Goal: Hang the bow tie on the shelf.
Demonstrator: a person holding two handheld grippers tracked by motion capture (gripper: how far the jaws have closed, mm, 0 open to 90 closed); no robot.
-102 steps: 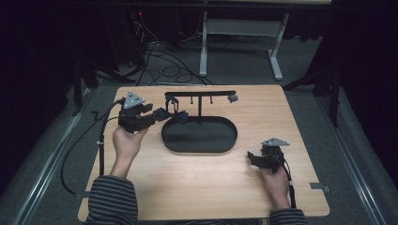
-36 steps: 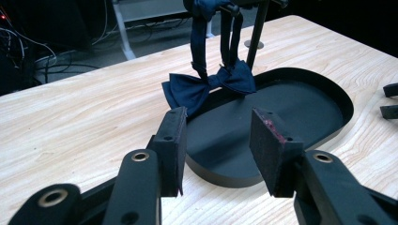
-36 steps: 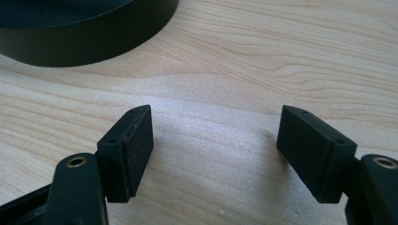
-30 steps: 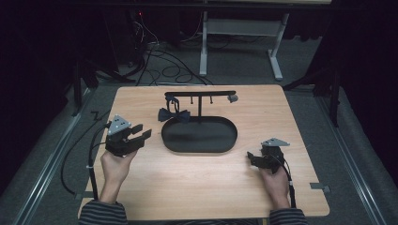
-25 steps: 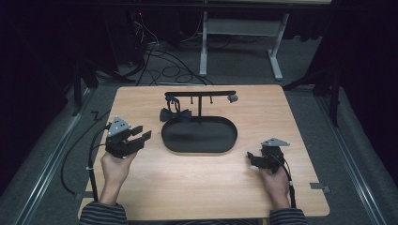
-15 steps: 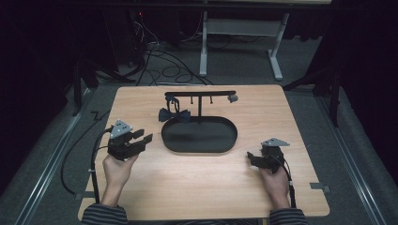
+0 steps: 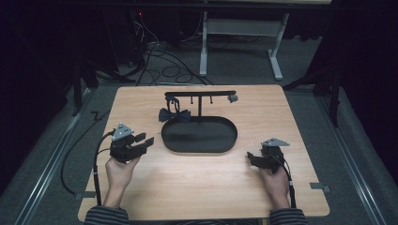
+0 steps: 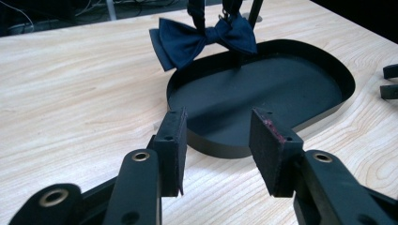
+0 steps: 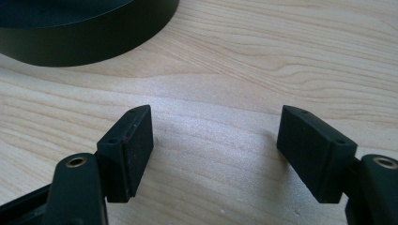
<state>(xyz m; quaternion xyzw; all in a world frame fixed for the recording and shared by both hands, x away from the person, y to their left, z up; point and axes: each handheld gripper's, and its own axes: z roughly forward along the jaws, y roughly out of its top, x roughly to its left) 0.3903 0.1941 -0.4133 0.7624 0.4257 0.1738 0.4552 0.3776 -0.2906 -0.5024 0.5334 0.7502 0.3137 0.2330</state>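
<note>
A dark blue bow tie (image 7: 173,115) hangs from the left end of a black stand's crossbar (image 7: 199,93), over the left rim of the stand's oval tray base (image 7: 199,138). My left gripper (image 7: 145,139) is held just left of the tray, open, with nothing between its pads. In the left gripper view its jaws (image 8: 218,126) point at the tray's rim (image 8: 220,150), with the bow tie (image 8: 202,40) farther back. My right gripper (image 7: 252,158) rests near the tray's right end, open and empty. In the right gripper view it (image 9: 213,126) stands wide over bare wood.
The wooden table (image 7: 211,187) has free room in front of the tray and along both sides. Small pegs hang under the crossbar, and a grey piece (image 7: 232,98) sits at its right end. Cables and a desk frame lie on the floor behind.
My left gripper has left the bow tie at the stand, drawn back to the left and the near side, and sunk a little toward the table. The right gripper has stayed still.
</note>
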